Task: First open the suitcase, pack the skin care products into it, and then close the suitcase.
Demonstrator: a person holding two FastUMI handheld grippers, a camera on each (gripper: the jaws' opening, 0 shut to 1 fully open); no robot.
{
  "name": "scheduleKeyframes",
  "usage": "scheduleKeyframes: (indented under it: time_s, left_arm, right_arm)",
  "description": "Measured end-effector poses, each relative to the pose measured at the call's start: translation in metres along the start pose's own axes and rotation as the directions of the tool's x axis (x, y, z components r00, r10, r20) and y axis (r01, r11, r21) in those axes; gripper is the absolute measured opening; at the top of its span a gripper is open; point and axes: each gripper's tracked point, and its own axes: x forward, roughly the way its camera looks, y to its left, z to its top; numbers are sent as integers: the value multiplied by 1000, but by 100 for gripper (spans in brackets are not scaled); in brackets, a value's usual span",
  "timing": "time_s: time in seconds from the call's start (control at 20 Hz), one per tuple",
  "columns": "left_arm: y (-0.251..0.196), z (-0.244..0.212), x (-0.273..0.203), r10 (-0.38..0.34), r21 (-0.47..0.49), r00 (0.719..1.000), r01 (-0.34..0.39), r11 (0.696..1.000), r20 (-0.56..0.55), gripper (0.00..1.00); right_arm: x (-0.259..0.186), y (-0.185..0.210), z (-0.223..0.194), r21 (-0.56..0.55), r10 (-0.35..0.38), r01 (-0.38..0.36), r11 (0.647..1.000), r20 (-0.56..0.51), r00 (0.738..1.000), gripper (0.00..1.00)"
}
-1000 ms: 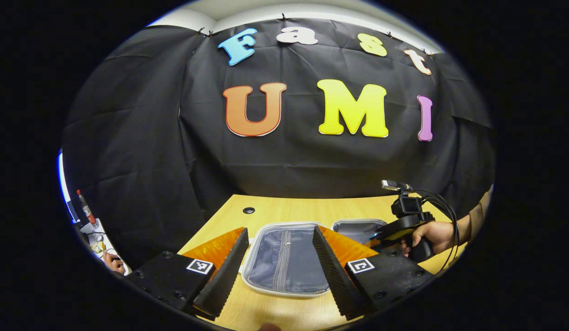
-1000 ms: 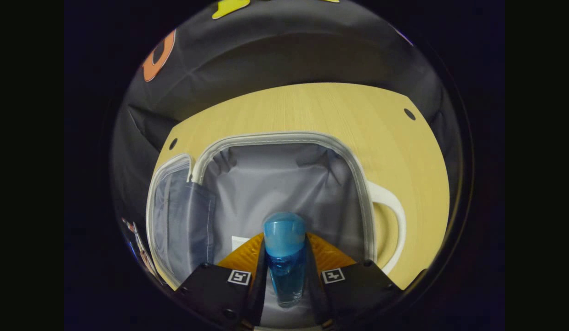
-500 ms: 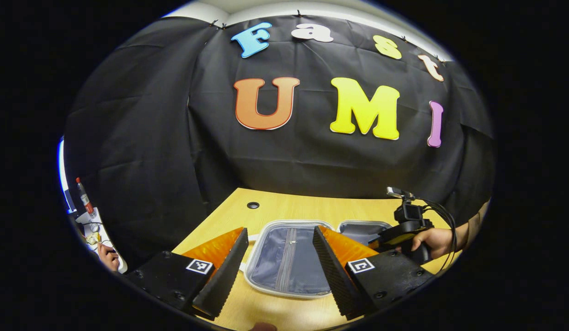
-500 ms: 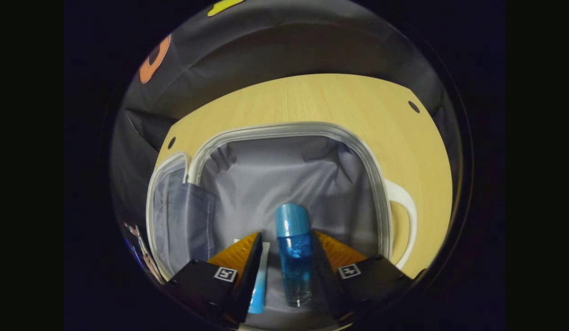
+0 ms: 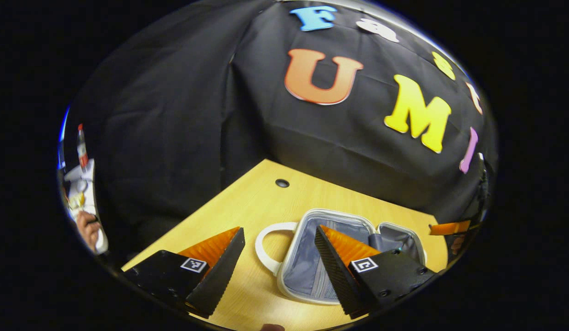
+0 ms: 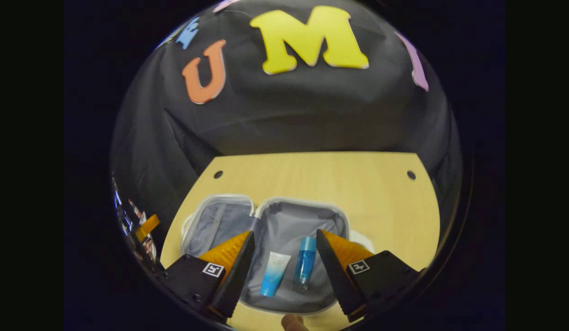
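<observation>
In the left gripper view, the left gripper (image 5: pixel 277 264) hovers above the wooden surface (image 5: pixel 247 202) with its fingers spread wide and nothing between them. Past the fingers lies the suitcase (image 5: pixel 307 257), open and flat on the surface, its grey lining showing inside a pale rim; a white handle (image 5: pixel 266 241) loops out from its near-left side. The second half of the case (image 5: pixel 399 239) lies beyond, partly hidden by one finger. A small round hole (image 5: pixel 282 183) sits in the surface farther back. In the right gripper view, the right gripper (image 6: pixel 282 266) hangs over the open suitcase (image 6: pixel 293 220), fingers apart and holding nothing. Between them, lying on the lining of the nearer half, are two skin care products: a white-and-blue tube (image 6: pixel 274 279) and, just beside it on the right, a clear blue bottle (image 6: pixel 305 270) with a blue cap. The lid half (image 6: pixel 215 225) lies flat to the left.
</observation>
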Motion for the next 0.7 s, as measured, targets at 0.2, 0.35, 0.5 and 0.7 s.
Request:
scheduleKeyframes:
  time_s: [0.2,0.35,0.5,0.7]
  left_arm:
    - [29,-41,44,-64,-247,990,32,969,-124,98]
    - [42,-69,71,-103,-366,974,22,930,-203,98]
    - [36,-80,87,-182,-474,961,64,878,-207,94]
    - [30,-86,102,-250,-563,947,97,821,-202,49]
  right_arm:
    - [-63,1,7,-63,42,-37,997,91,995,79]
    - [-97,-7,5,-50,32,-26,998,111,993,79]
    - [-119,-19,2,-62,17,-9,998,129,991,79]
    - [-139,-44,-4,-27,-43,47,999,135,990,77]
